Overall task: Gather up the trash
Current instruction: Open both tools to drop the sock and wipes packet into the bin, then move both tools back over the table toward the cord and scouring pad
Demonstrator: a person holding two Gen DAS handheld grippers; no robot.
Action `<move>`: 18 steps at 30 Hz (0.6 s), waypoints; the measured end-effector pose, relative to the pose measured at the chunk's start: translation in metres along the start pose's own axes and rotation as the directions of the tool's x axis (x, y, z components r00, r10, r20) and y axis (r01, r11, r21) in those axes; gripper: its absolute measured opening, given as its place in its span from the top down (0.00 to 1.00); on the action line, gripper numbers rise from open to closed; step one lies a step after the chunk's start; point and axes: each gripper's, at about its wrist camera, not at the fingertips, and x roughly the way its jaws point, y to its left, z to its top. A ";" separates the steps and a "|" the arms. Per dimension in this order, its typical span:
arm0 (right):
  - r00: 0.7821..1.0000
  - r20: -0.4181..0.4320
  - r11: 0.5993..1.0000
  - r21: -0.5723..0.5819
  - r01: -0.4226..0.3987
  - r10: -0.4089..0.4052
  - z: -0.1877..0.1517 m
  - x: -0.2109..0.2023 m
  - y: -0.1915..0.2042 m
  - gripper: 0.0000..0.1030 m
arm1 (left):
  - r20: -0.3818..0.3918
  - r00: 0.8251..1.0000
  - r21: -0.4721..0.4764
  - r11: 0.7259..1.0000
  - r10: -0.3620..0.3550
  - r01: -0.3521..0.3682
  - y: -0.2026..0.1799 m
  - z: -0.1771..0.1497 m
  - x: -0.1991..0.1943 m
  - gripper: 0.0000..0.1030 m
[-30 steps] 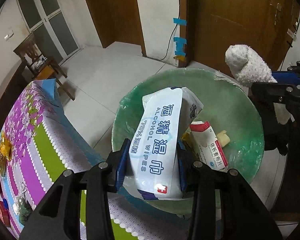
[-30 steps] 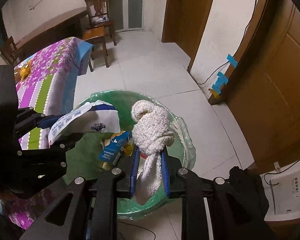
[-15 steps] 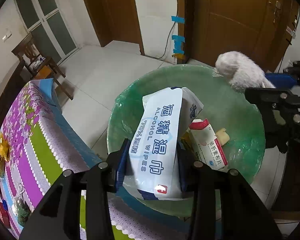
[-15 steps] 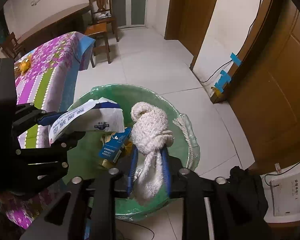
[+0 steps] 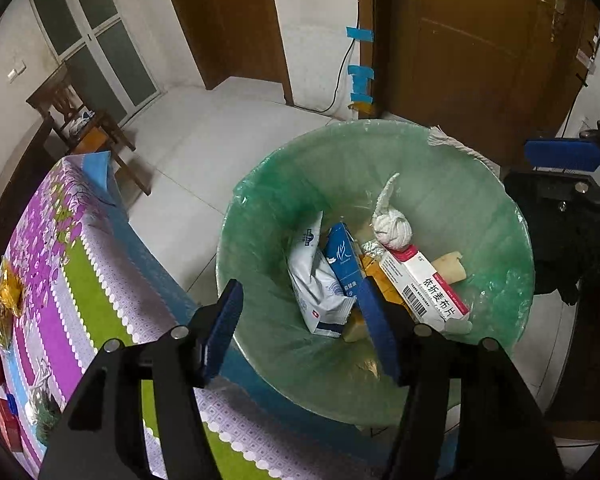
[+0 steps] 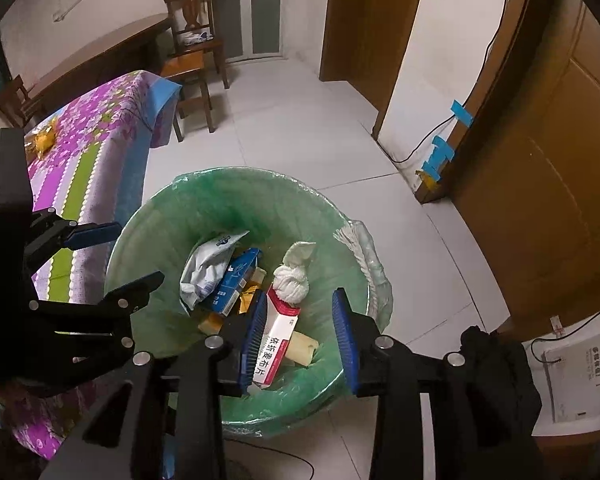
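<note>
A bin with a green liner [image 5: 440,184] [image 6: 260,196] stands on the floor beside the table. Inside it lie a white alcohol-wipes pack [image 5: 316,292] [image 6: 208,264], a knotted white cloth [image 5: 392,232] [image 6: 292,280], a red-and-white box [image 5: 428,284] [image 6: 278,340] and a blue box [image 5: 346,260] [image 6: 236,280]. My left gripper [image 5: 300,284] [image 6: 138,252] hangs over the bin's near rim, its jaws opening with nothing between them. Over the other side, my right gripper [image 6: 300,294] stands open and holds nothing; the trash lies well below its pads.
A table under a purple and green floral cloth [image 5: 60,260] [image 6: 92,152] borders the bin. A wooden chair [image 6: 192,52] stands beyond it. Brown doors [image 5: 480,40] and a taped cable line the wall. A dark bundle [image 6: 496,360] lies by the bin.
The left gripper opened and the wipes pack dropped into the bin. The right gripper opened too, and the knotted cloth fell in among the boxes.
</note>
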 end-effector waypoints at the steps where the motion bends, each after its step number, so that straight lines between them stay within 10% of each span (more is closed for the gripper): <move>1: 1.000 -0.001 1.000 0.001 -0.001 0.001 0.000 0.000 0.001 0.66 | 0.004 1.000 -0.003 1.000 0.000 0.000 0.001 -0.001 -0.001 0.44; 10: 0.993 0.108 0.999 0.009 0.037 -0.038 -0.012 -0.009 0.018 0.66 | 0.027 1.000 -0.062 0.998 0.010 -0.009 0.036 -0.025 -0.008 0.44; 18: 0.940 0.338 0.998 -0.048 -0.034 0.049 -0.029 -0.025 0.090 0.61 | 0.011 1.000 -0.239 0.971 0.009 -0.006 0.121 -0.084 -0.019 0.40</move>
